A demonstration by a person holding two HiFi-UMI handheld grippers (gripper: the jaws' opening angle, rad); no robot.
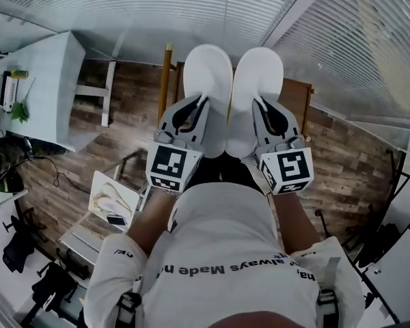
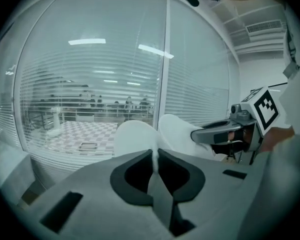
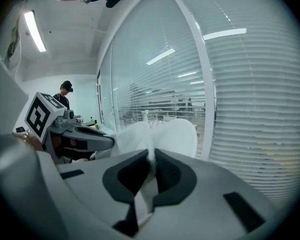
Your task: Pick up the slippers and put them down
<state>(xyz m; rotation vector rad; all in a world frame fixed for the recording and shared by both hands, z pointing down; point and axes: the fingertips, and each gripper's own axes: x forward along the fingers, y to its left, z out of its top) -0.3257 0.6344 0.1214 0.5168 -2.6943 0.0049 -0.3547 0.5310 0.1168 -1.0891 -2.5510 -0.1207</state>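
Slippers [image 1: 208, 80] in left gripper [image 1: 203, 102], right gripper [image 1: 259, 102]

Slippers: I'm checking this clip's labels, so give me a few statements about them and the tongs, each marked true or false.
1. The left tongs are shut on the white left slipper. True.
2. The right tongs are open and empty. False: they are shut on the right slipper.
3. Both slippers lie on the wooden floor. False: both are held in the air above it.
4. In the head view the two slippers are side by side. True.
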